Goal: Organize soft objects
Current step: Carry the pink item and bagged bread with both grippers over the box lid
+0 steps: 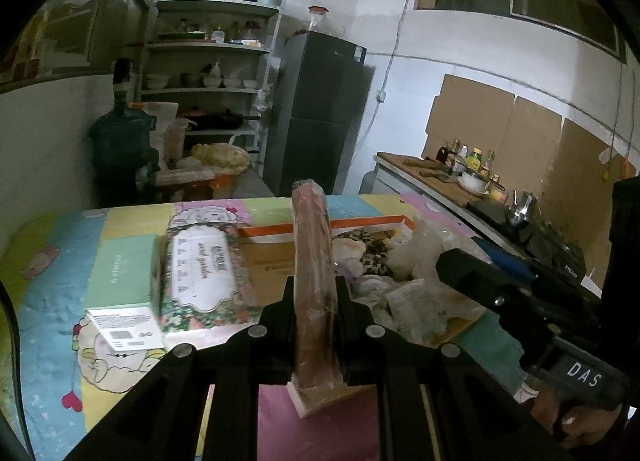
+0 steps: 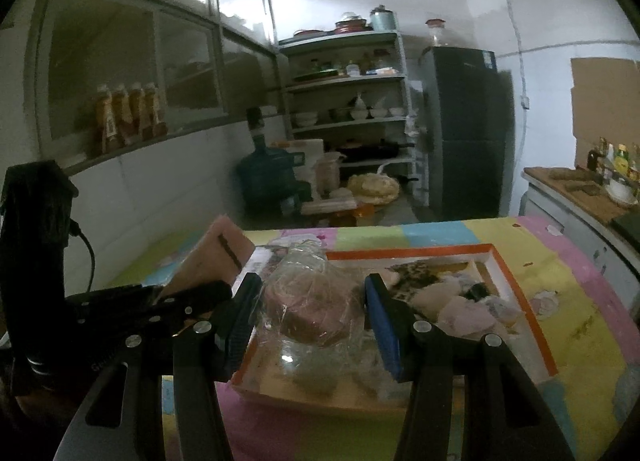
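Observation:
My left gripper (image 1: pixel 314 293) is shut on a flat brown packet wrapped in clear film (image 1: pixel 312 261), held on edge above the table; the same packet shows in the right wrist view (image 2: pixel 218 257). My right gripper (image 2: pixel 310 293) is open, its fingers either side of a clear plastic bag holding a pink soft item (image 2: pixel 312 301), over the orange-rimmed tray (image 2: pixel 516 273). The tray holds several soft items, among them a leopard-print piece (image 1: pixel 372 249) and white and pink bundles (image 2: pixel 464 305). In the left wrist view the right gripper's body (image 1: pixel 520 301) reaches over the tray (image 1: pixel 280 229).
A floral box (image 1: pixel 204 277) and a mint green box (image 1: pixel 120 273) lie on the patchwork tablecloth (image 1: pixel 52 269) left of the tray. Behind the table stand a water jug (image 1: pixel 120 145), shelves (image 1: pixel 208 49) and a dark fridge (image 1: pixel 320 113). A counter with bottles (image 1: pixel 464 169) runs along the right.

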`<state>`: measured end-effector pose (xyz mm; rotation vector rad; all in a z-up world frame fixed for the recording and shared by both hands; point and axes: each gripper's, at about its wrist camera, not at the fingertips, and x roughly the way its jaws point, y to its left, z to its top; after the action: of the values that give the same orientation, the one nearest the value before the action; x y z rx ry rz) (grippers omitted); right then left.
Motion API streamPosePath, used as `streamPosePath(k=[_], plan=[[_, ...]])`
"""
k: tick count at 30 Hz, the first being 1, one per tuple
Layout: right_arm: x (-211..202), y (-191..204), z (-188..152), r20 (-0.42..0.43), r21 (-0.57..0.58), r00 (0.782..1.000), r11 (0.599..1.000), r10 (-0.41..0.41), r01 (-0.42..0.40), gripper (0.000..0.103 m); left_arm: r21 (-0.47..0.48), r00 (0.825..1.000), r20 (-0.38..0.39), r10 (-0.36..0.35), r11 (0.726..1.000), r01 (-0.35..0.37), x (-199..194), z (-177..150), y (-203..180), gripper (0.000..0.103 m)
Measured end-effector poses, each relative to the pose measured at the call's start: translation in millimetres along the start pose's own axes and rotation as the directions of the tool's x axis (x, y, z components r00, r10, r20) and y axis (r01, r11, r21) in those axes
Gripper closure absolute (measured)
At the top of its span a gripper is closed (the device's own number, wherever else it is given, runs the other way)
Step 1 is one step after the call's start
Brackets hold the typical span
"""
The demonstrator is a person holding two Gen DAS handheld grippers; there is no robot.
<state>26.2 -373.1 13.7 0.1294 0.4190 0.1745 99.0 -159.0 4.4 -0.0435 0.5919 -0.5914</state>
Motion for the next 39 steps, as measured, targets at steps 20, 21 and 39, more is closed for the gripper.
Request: streamPosePath(k=[20, 21, 39], plan=[[1, -60, 1, 0.017, 0.079, 0.998, 0.995, -0.064, 0.063, 0.049, 0.030, 0.997, -0.059, -0.048, 0.998, 0.050, 55, 13, -42, 0.087], [1, -62, 1, 0.019, 0.083, 0.998, 0.994, -0.067, 0.065, 0.049, 0.033, 0.997, -0.062, -0.052, 0.998, 0.054, 58, 14, -43, 0.087], [10, -133, 10, 0.007, 0.130, 0.988, 0.980, -0.156, 0.154, 0.049, 0.087, 0.986, -0.157, -0.061, 0.993, 0.075, 113, 11, -76, 0.087]])
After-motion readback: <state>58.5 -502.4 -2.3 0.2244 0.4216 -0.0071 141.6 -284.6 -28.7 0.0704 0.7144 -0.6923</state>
